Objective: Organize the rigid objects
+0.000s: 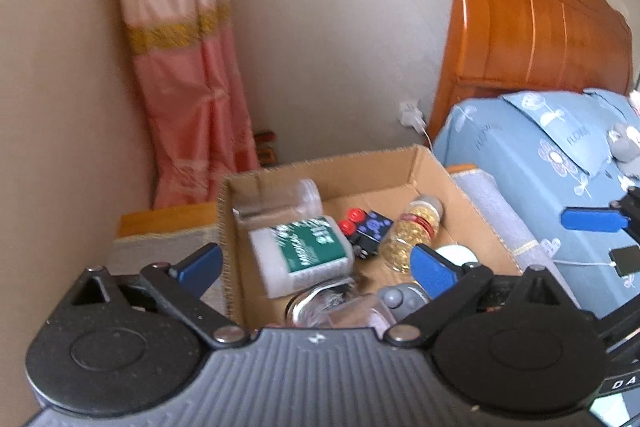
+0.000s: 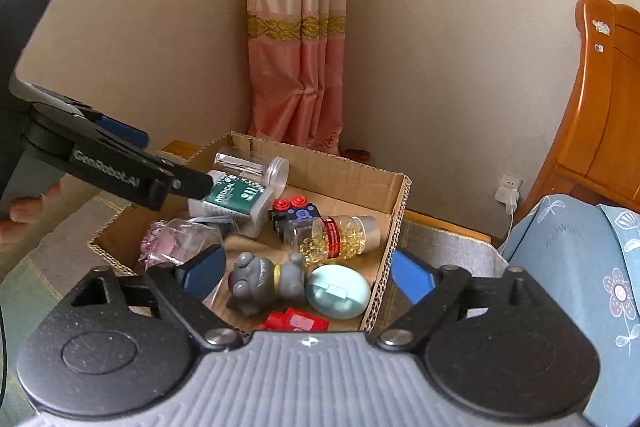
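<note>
Cardboard box [image 2: 396,211] sits on the floor by the bed [image 2: 580,267], packed with odds and ends. Right claw [image 2: 308,273] hangs over its near end, jaws spread wide, nothing between them; the grey toy figure [image 2: 260,279] and pale green egg case [image 2: 338,291] lie right below. Left claw [image 1: 316,265] hovers over the box too, jaws wide, empty, above the green-labelled bottle [image 1: 308,251].

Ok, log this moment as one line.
left tongs: open, empty | right tongs: open, empty | cardboard box: holds capsule bottle, grey toy, mint case
</note>
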`<state>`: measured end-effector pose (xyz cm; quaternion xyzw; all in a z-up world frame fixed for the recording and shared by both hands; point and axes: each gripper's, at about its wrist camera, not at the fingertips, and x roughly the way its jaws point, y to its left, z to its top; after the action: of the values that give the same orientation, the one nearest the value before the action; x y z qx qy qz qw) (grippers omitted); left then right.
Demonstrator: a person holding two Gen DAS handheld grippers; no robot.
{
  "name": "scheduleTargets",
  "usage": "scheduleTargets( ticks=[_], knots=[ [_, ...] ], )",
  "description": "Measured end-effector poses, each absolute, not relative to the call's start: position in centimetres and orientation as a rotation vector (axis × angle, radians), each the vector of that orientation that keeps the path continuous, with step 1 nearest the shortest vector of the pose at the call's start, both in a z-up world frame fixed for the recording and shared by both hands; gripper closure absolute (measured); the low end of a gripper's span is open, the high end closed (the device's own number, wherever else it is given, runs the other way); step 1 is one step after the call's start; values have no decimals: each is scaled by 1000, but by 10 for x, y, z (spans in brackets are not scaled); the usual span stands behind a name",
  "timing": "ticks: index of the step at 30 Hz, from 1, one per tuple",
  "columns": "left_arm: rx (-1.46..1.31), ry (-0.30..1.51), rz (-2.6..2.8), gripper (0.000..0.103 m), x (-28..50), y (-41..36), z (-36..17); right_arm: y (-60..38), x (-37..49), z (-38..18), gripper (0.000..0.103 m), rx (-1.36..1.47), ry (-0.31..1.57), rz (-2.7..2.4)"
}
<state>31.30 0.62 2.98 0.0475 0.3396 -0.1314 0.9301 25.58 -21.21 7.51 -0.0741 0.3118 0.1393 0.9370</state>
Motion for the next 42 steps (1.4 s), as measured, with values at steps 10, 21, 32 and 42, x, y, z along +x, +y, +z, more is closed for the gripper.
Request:
scheduleTargets(
  ticks=[10, 21, 32, 42],
  knots=[
    [170, 609, -226, 1, 236, 20, 61, -200, 223, 93, 0, -110, 716, 168],
    [83, 677, -81, 1, 143, 22, 35, -190, 145, 87, 0, -45, 784, -25],
    [63, 680, -45, 1, 114, 12, 41, -182, 97, 93, 0, -6, 762, -55],
    [68, 683, -26, 1, 115, 13, 41, -184, 97, 94, 0, 6, 752, -59]
  ],
)
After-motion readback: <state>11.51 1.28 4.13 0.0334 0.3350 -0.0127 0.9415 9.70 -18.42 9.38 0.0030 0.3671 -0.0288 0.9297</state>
